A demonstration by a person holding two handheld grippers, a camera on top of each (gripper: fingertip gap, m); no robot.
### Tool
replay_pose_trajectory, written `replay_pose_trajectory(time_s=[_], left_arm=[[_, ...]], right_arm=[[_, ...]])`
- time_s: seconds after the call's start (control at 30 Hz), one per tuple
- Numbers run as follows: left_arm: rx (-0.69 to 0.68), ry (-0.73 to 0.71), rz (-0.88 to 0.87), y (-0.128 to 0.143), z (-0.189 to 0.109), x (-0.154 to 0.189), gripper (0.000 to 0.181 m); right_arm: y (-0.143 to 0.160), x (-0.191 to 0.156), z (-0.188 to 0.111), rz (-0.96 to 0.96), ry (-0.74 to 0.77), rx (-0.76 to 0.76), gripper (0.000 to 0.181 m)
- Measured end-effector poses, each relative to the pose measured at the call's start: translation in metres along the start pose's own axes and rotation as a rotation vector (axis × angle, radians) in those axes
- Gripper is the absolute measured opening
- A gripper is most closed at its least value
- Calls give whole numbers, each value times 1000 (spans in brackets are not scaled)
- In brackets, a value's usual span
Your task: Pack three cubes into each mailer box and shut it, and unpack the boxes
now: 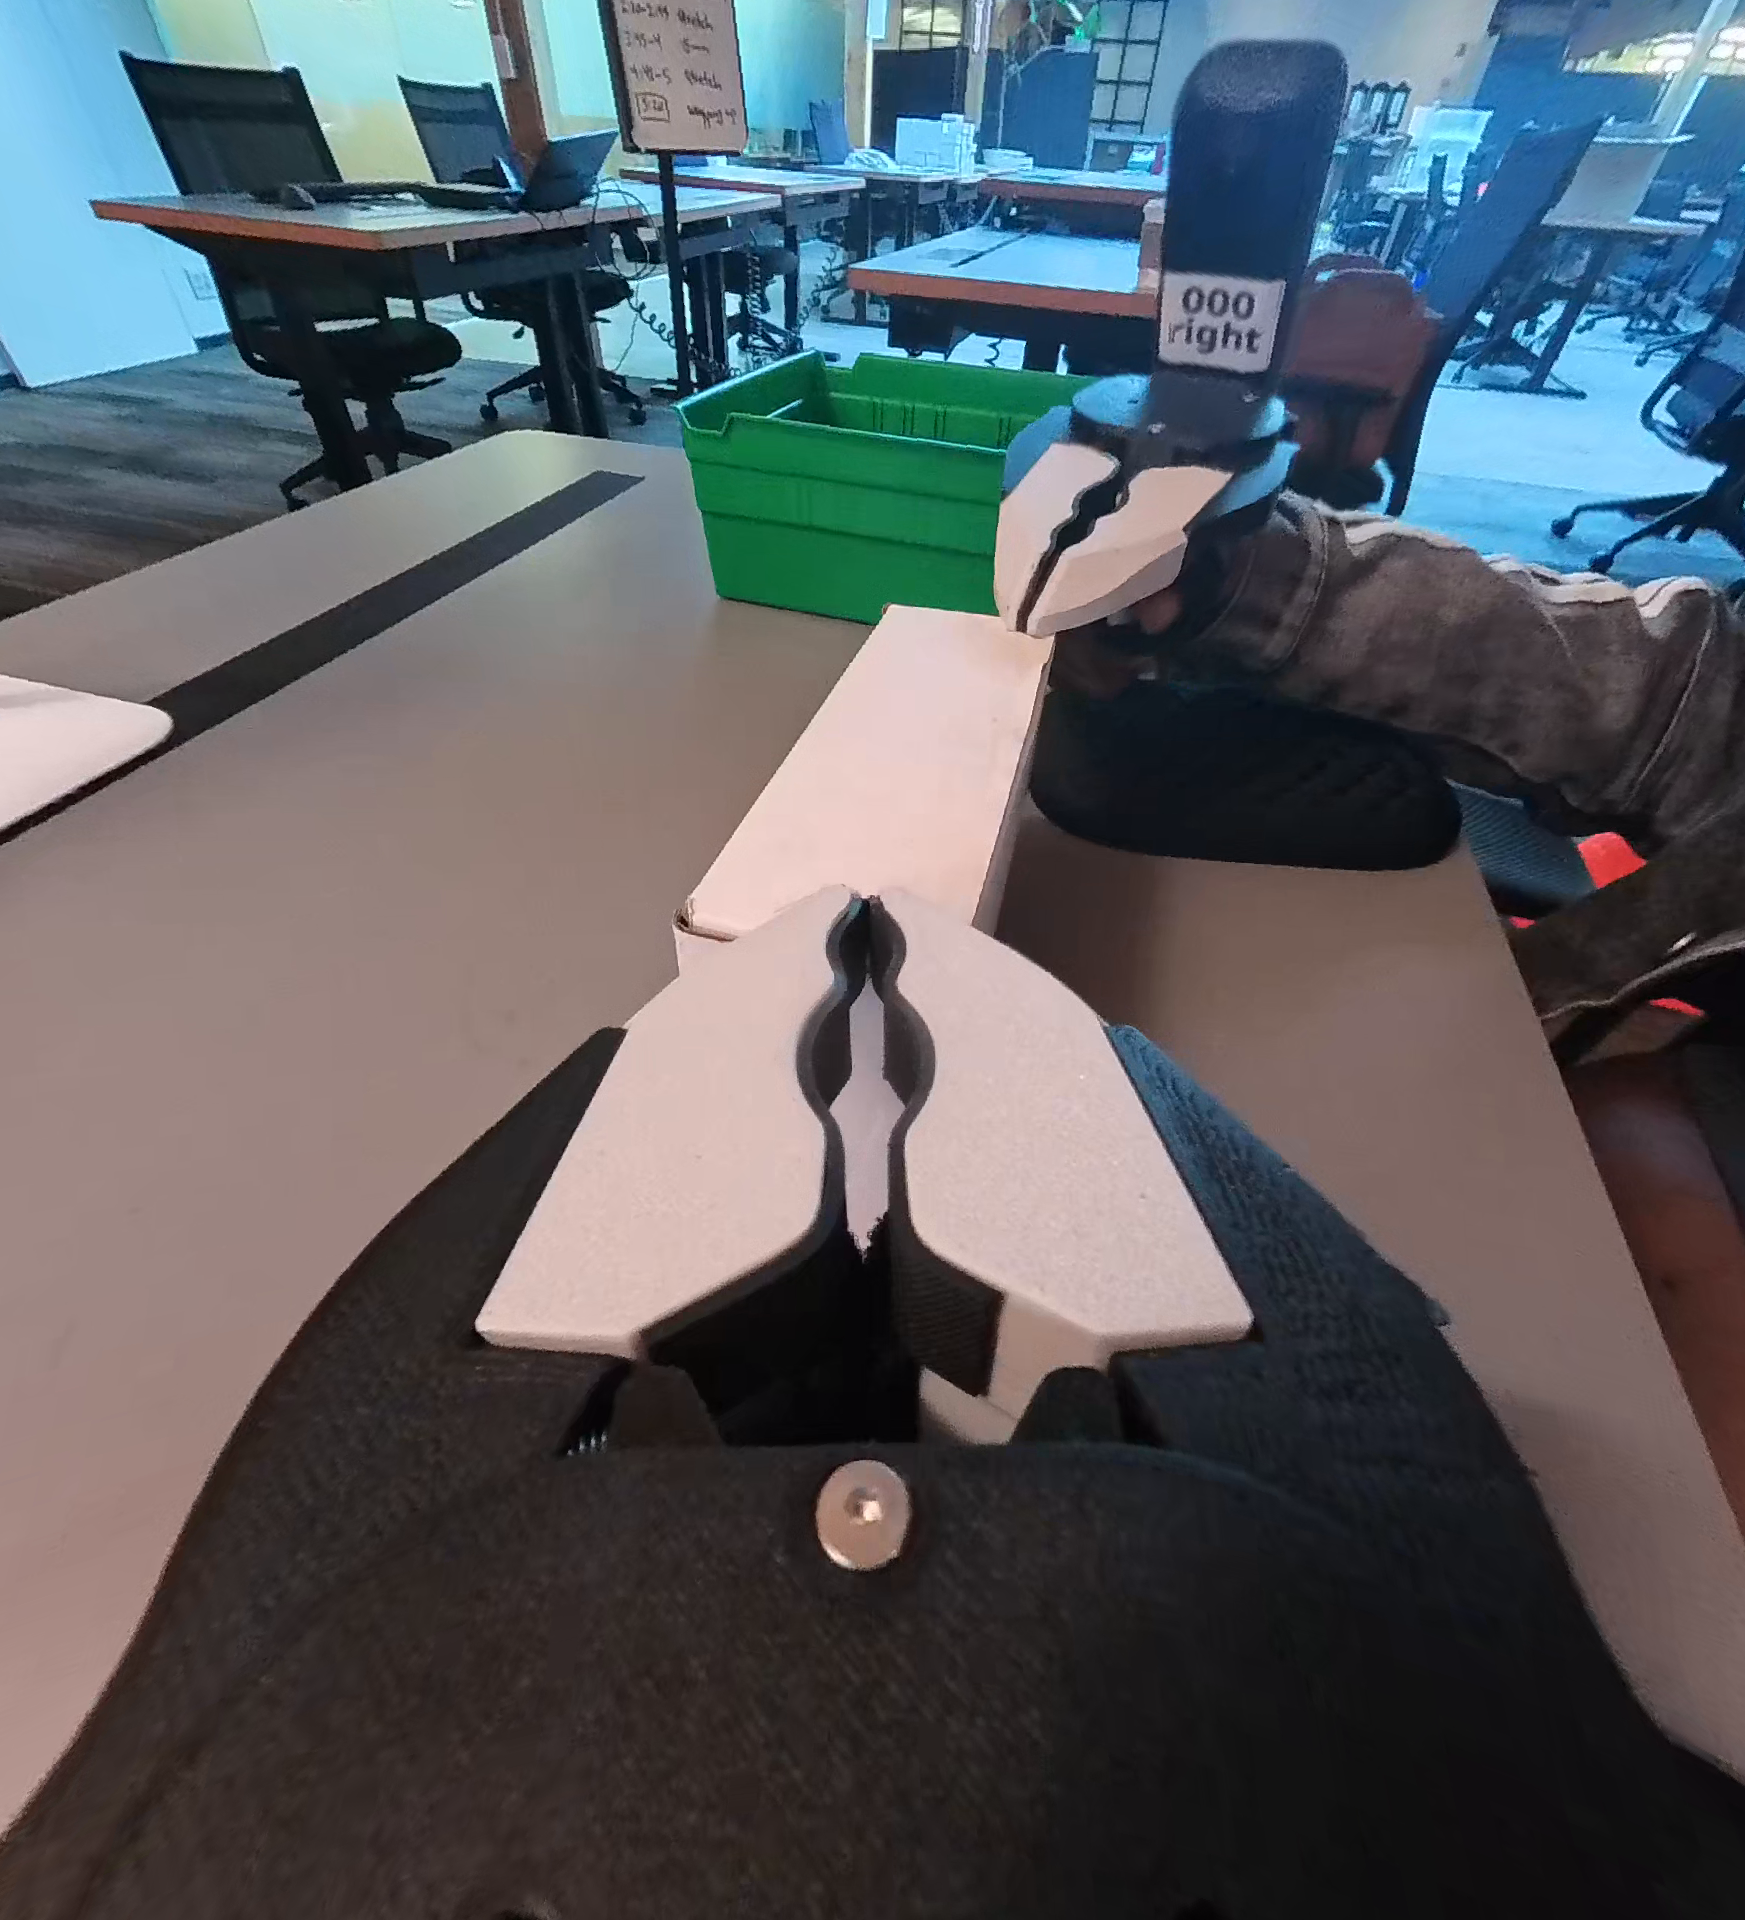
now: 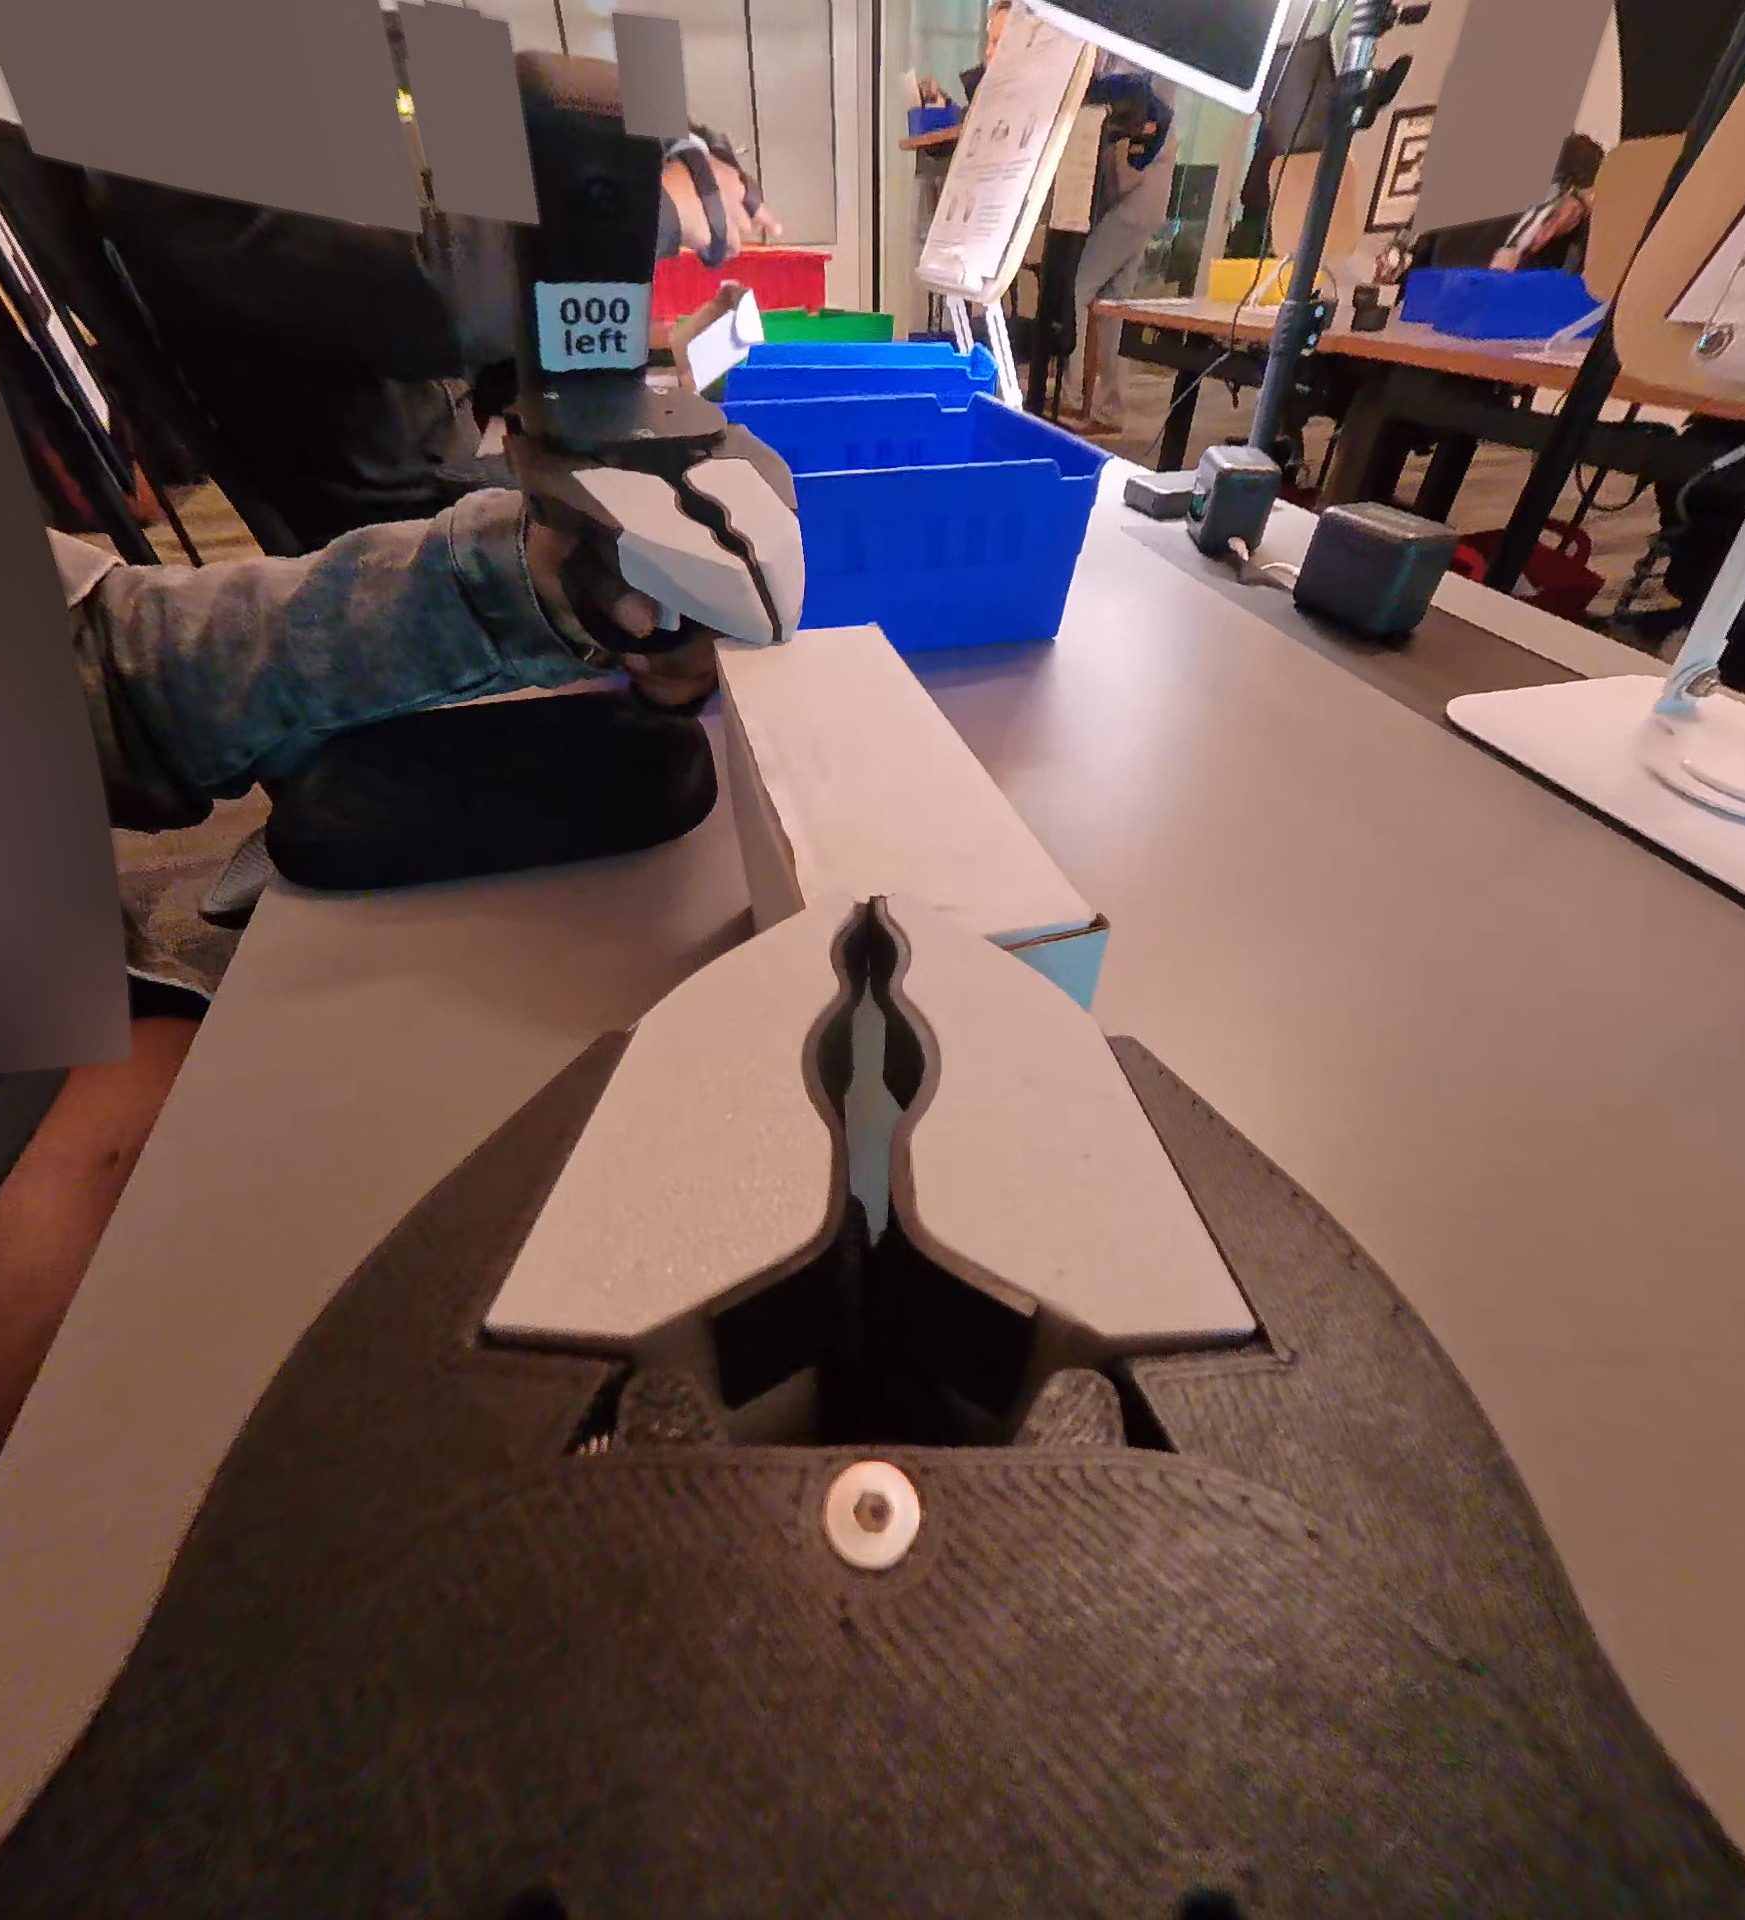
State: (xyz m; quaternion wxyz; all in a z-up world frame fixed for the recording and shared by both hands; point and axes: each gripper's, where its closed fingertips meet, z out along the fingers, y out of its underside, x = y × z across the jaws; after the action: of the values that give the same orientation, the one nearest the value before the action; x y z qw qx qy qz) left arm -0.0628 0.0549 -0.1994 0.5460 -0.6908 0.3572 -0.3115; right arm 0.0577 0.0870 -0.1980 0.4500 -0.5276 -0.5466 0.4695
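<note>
A white mailer box (image 1: pixel 909 748) lies closed near the table's front edge; it also shows in the right wrist view (image 2: pixel 878 769). My left gripper (image 1: pixel 868 899) is shut, with its tips resting on the near end of the lid. My right gripper (image 1: pixel 1029 623) is shut, with its tips on the far corner of the same lid. In the right wrist view the right gripper (image 2: pixel 873 904) sits at the near end and the left gripper (image 2: pixel 785 634) at the far end. No cubes are in view.
A green bin (image 1: pixel 847 499) stands just beyond the box on one side, a blue bin (image 2: pixel 930 540) on the other. A white stand base (image 2: pixel 1678 769) and dark small boxes (image 2: pixel 1372 566) sit toward the table's back. A black chair armrest (image 1: pixel 1242 779) is beside the table edge. The gap from one gripper's tips to the other's is roughly 15 centimetres.
</note>
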Motion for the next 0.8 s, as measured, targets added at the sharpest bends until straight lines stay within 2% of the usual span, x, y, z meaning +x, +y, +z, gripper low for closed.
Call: replay_pose_trajectory(time_s=[0.23, 0.3, 0.4, 0.43, 0.47, 0.57, 0.63, 0.8], left_arm=[[25, -9, -9, 0, 0, -1, 0], [58, -40, -71, -2, -2, -5, 22], [191, 31, -307, -21, -12, -5, 56], [228, 16, -404, -26, -16, -12, 59], [247, 1, -493, -27, -20, -18, 64], [184, -26, -737, -9, -20, -28, 74], [127, -22, -810, 3, -16, -26, 78], [36, 1, -892, 15, -3, -21, 75]], right_arm=[[0, 1, 0, -22, 21, 4, 0], [-2, -1, 0, -19, 15, 17, 6], [-19, 0, -8, 207, -48, 115, 45], [-24, 8, -11, 306, -32, 149, 60], [-22, 18, -14, 400, 4, 139, 61], [-1, 25, -11, 628, 25, 36, 86], [11, 25, -7, 754, 30, -6, 92], [23, 28, -2, 899, 53, -41, 85]])
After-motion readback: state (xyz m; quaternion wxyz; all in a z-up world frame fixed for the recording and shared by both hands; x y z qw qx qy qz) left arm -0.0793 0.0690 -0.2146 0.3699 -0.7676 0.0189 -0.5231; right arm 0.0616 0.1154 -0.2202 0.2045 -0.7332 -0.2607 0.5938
